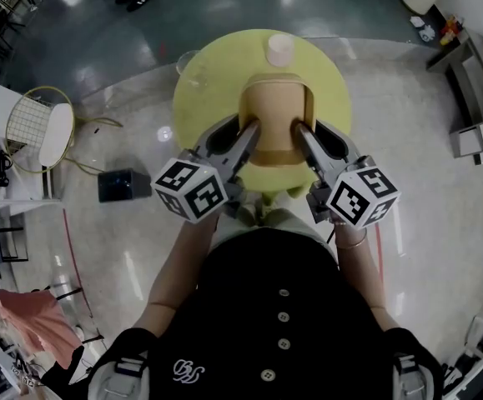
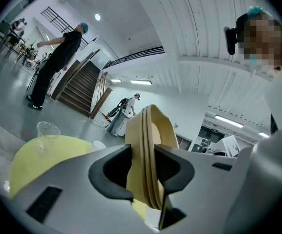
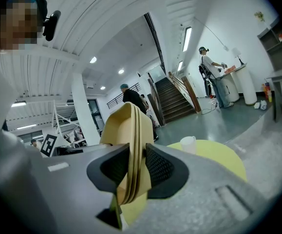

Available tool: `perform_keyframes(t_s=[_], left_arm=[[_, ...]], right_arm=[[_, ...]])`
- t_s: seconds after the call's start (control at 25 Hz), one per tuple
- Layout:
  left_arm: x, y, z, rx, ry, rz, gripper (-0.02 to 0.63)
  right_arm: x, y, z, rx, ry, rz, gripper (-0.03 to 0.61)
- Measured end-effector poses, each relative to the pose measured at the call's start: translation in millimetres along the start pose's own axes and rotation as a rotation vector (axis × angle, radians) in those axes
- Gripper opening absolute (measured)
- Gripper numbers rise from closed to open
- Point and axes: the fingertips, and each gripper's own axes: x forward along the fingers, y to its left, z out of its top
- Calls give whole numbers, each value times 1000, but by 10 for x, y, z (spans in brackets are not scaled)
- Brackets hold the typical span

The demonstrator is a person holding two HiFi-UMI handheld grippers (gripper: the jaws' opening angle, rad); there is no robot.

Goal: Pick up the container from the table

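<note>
Tan paper container [image 1: 279,115] sits over my round yellow table [image 1: 199,98], between both grippers. Left gripper [image 1: 248,130] is clamped on its left rim, right gripper [image 1: 301,130] on its right rim. White cup [image 1: 280,50] stands beyond it.

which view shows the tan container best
The head view: most of the container shows from above, gripped at its sides by the left gripper and right gripper. Each gripper view shows only its rim edge-on between the jaws.

Matt, smooth tan paperboard container [image 1: 276,111]
</note>
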Motion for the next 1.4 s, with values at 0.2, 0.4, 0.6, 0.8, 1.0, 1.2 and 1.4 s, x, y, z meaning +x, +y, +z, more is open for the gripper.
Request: perform_keyframes(t_s=[0.2,0.4,0.6,0.8,1.0,1.2,1.4], left_arm=[[0,-4,-18,-4,2,1,106],[1,-15,-38,-7,3,3,106],[2,10,-56,-10,7,5,106],[-10,28,-52,-11,6,6,106],[-6,42,-56,-13,11,12,106],[-6,89,-77,-22,13,18,106],[-16,133,-97,-33,19,23,106]], right_arm=[[-15,-4,-22,-1,1,0,84],[-32,-10,-27,2,2,-2,84],[-12,-22,-53,7,5,-4,83],[2,-10,-69,6,10,-4,83],[18,-20,-79,5,23,1,83],[56,-31,-105,7,31,0,83],[95,-34,-137,4,49,-2,83]])
